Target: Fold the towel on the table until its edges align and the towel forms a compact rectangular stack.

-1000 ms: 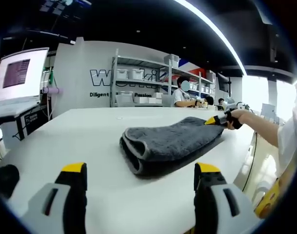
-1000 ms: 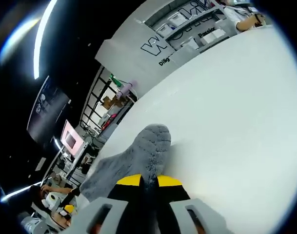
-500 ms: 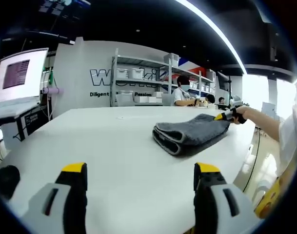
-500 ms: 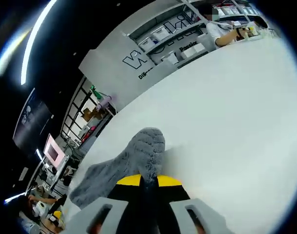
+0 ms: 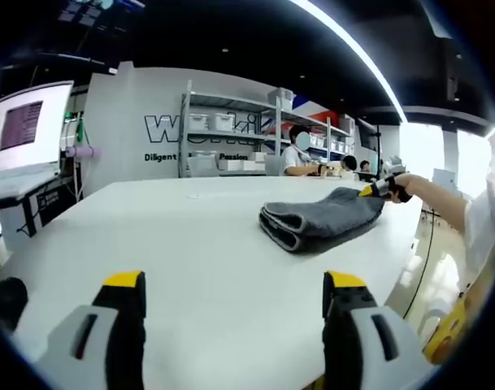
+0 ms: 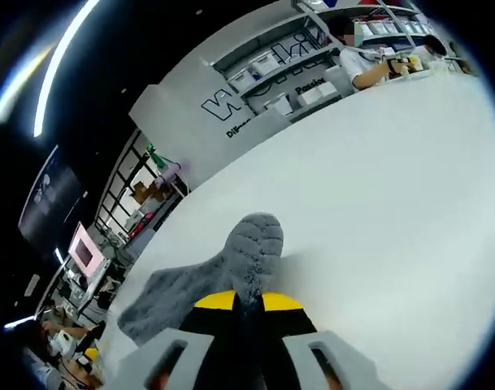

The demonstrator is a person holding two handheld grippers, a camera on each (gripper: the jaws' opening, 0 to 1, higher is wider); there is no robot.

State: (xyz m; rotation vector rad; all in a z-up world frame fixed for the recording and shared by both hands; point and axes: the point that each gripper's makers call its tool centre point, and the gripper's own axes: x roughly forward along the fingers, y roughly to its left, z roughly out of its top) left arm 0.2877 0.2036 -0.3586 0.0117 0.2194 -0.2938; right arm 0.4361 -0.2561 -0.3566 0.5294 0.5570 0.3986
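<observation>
The dark grey, thick-piled terry towel (image 5: pixel 319 221) lies folded into a flat, layered bundle on the wide white matte table (image 5: pixel 190 260). In the left gripper view it sits at about 2 o'clock from centre, with its rounded fold edges facing me. Over the last second it has slid away from my left tongs toward the far right side of the table and has barely shifted in the last half second, so I judge the drag to be nearly finished. The layers look roughly stacked, though the near edges are still rounded and not squarely aligned.

My right gripper (image 6: pixel 247 302), with yellow-tipped black jaws, stays closed on a corner of the towel (image 6: pixel 231 272); the cloth bulges up between the jaws toward 12 o'clock. In the left gripper view this same gripper (image 5: pixel 375 188) appears at 2 o'clock, at the towel's far end.

My left gripper (image 5: pixel 233 281) hangs over bare table at 6 o'clock, jaws spread wide and holding nothing, well apart from the towel.

Beyond the table stand grey metal shelves (image 5: pixel 223 146) at 12 o'clock, and a lit monitor (image 5: pixel 28 126) at 9 o'clock.
</observation>
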